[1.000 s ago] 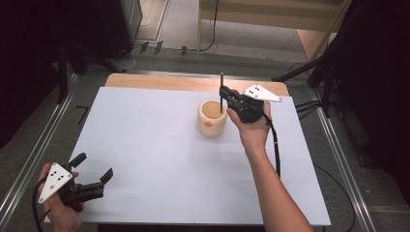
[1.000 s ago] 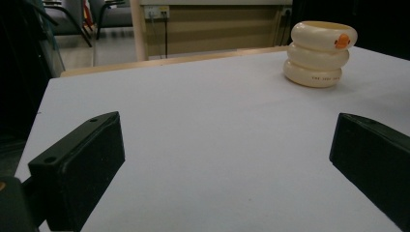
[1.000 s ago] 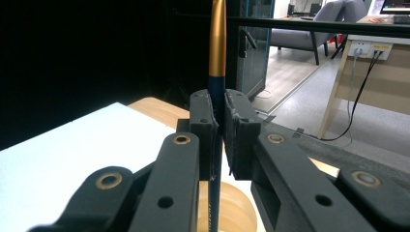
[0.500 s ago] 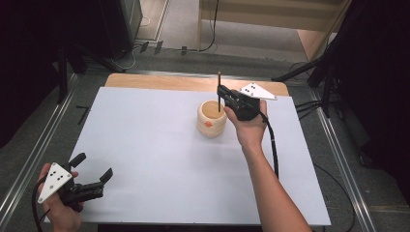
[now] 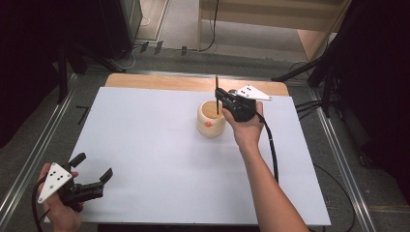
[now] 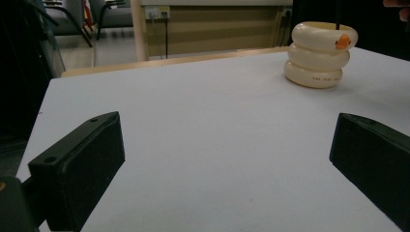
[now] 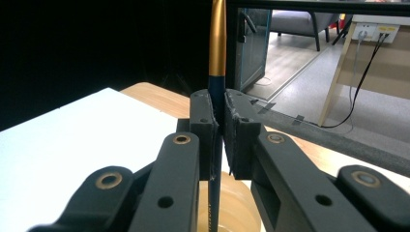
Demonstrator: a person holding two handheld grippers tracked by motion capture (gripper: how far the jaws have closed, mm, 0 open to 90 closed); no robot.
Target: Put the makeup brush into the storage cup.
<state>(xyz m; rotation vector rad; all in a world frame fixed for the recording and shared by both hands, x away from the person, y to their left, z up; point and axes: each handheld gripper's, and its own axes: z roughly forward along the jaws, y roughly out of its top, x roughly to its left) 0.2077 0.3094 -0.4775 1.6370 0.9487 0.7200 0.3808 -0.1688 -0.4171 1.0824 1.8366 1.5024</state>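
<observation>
A cream holder (image 5: 211, 123) made of stacked rings, with a small orange mark, stands on the white sheet (image 5: 145, 145) right of centre. My right gripper (image 5: 220, 100) is shut on a slim dark-blue pen with a gold upper part (image 5: 216, 84). It holds the pen upright, with the lower end reaching into the holder's mouth. The right gripper view shows the pads (image 7: 205, 121) clamped on the pen (image 7: 217, 43) above the holder (image 7: 234, 205). My left gripper (image 5: 93, 166) rests open at the sheet's near left corner with nothing between its jaws. The holder (image 6: 319, 55) stands far ahead of it.
The white sheet covers most of a wooden table (image 5: 169, 82), whose far strip shows bare. Metal rails (image 5: 34, 159) run along both sides. A black cable (image 5: 270, 150) trails from the right gripper along the forearm. Dark stands and floor lie beyond the far edge.
The right gripper has shifted only slightly with the pen over the holder. The left gripper has kept still.
</observation>
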